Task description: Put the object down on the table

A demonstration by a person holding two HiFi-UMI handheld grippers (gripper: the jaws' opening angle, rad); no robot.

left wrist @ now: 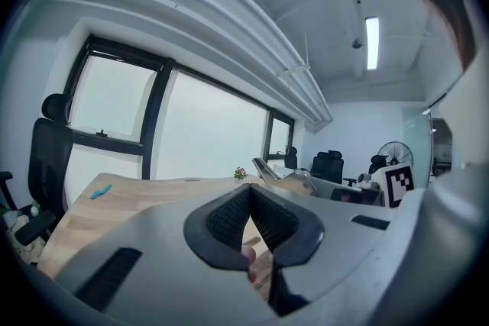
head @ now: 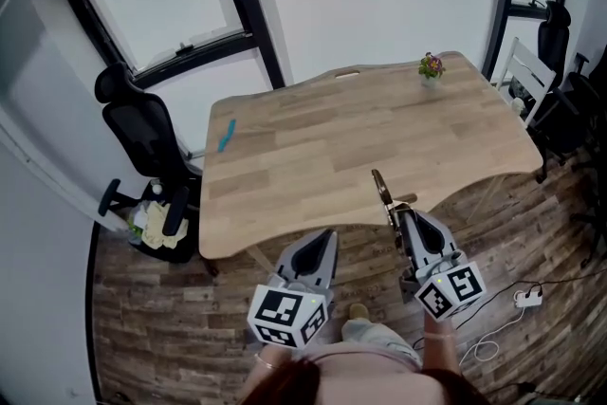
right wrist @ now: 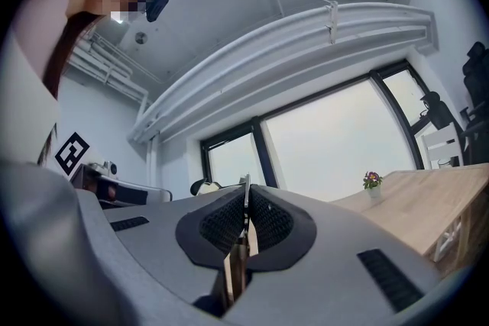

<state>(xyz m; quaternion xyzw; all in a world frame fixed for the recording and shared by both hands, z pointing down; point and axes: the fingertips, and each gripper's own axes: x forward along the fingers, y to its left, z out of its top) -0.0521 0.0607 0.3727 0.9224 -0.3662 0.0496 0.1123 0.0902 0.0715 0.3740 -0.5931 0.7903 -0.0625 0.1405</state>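
object: thin flat tool (head: 381,188), blade-like top, wooden lower part; exact type unclear. Sticks up out of the right gripper, lower centre-right of the head view.
right gripper (head: 396,215): jaws pressed together, pinching the tool's thin part edge-on. The wooden part (right wrist: 234,271) shows below the pads in the right gripper view (right wrist: 246,202). Probably gripped this way so the flat piece can't twist.
left gripper (head: 327,242): lower centre, just left of the right one. Jaws closed against each other, nothing between them (left wrist: 249,195). Looks idle, kept low out of the way.
table (head: 379,128): wood top filling mid-frame. The tool is off it, in the air at the near edge, over the floor.
clutter: blue item (head: 226,136) on the table's left side, flower pot (head: 432,68) at the far right corner, both well apart from the tool.
office chair (head: 142,133): black, left of the table.
step: carry not finished, release not yet due; the bare middle is the likely drop spot.
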